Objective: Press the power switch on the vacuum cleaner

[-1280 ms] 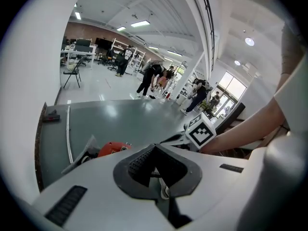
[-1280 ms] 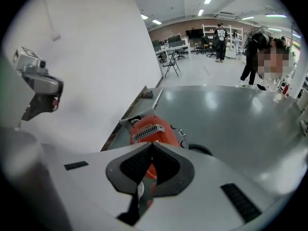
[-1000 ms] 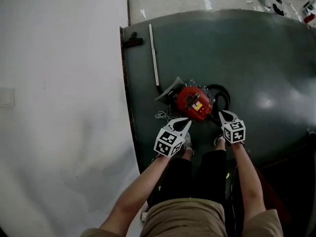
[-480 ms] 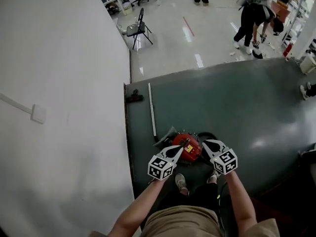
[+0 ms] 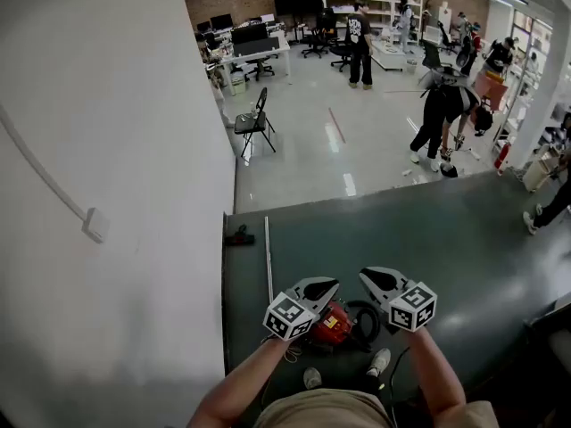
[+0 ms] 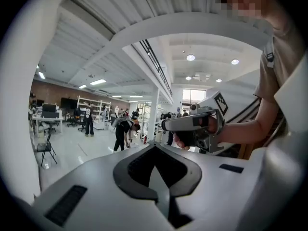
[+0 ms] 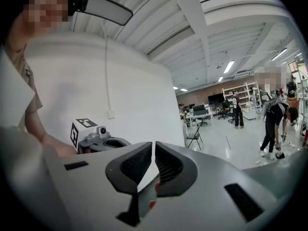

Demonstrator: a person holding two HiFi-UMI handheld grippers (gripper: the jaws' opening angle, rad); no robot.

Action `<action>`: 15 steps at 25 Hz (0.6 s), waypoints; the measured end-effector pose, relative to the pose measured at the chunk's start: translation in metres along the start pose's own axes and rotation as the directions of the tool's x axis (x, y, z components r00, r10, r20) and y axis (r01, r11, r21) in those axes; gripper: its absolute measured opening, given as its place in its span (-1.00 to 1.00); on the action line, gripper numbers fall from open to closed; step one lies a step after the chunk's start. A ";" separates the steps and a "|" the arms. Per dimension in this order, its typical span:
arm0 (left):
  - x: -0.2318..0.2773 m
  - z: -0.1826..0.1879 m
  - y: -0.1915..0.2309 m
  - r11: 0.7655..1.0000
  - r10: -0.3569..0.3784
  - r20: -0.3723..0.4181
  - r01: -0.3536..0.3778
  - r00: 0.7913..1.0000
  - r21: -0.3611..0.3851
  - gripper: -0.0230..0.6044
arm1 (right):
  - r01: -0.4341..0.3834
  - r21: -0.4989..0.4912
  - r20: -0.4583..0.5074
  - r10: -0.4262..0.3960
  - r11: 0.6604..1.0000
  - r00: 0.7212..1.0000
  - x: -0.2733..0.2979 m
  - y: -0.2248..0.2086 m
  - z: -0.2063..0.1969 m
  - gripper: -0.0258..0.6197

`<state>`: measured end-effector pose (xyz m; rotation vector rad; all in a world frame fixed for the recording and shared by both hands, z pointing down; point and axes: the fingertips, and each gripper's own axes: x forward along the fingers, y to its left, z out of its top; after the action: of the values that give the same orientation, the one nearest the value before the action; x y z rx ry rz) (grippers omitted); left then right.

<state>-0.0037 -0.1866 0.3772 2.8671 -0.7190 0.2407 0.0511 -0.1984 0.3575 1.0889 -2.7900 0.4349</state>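
The red vacuum cleaner (image 5: 334, 326) lies on the dark green floor mat (image 5: 446, 239) at the person's feet, with its black hose (image 5: 367, 314) coiled beside it. Its metal wand (image 5: 268, 259) runs away along the mat's left edge. Both grippers are held high above it and point out into the room. My left gripper (image 5: 330, 284) covers part of the red body in the head view. Its jaws meet at the tips with nothing between them (image 6: 155, 147). My right gripper (image 5: 365, 275) is shut and empty too (image 7: 153, 144). Each gripper view shows the other gripper alongside.
A white wall (image 5: 107, 150) with a small box (image 5: 95, 225) runs along the left of the mat. Beyond the mat is a shiny floor with a folding chair (image 5: 256, 119), desks, and people, one bending over (image 5: 443, 114).
Both grippers have risen from just above the vacuum cleaner to well over it. The head view has tilted up, so the vacuum cleaner now sits low in the picture and the room shows.
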 end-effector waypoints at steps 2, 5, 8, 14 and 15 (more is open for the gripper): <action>-0.007 0.032 -0.002 0.999 -0.006 0.037 0.004 0.999 0.044 -0.91 | -0.009 -0.036 0.043 0.010 0.999 0.999 -0.005 0.013 0.034 -0.89; -0.018 0.074 -0.010 0.995 -0.024 0.081 0.016 0.996 0.099 -0.91 | -0.009 -0.107 0.082 0.018 0.994 0.996 -0.011 0.032 0.075 -0.89; -0.027 0.110 -0.020 0.987 -0.049 0.097 0.033 0.994 0.157 -0.91 | -0.005 -0.123 0.091 0.016 0.992 0.996 -0.016 0.042 0.106 -0.89; -0.066 0.169 -0.003 0.971 -0.027 0.134 -0.006 0.991 0.240 -0.91 | 0.002 -0.059 0.156 0.007 0.998 0.988 -0.045 0.041 0.155 -0.89; -0.078 0.176 0.005 0.969 -0.011 0.152 -0.027 0.988 0.247 -0.91 | 0.032 -0.073 0.175 -0.019 0.997 0.984 -0.053 0.037 0.159 -0.89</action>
<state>-0.0540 -0.1923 0.1912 3.1499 -0.7777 0.1209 0.0644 -0.1865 0.1863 1.1987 -2.9106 0.2394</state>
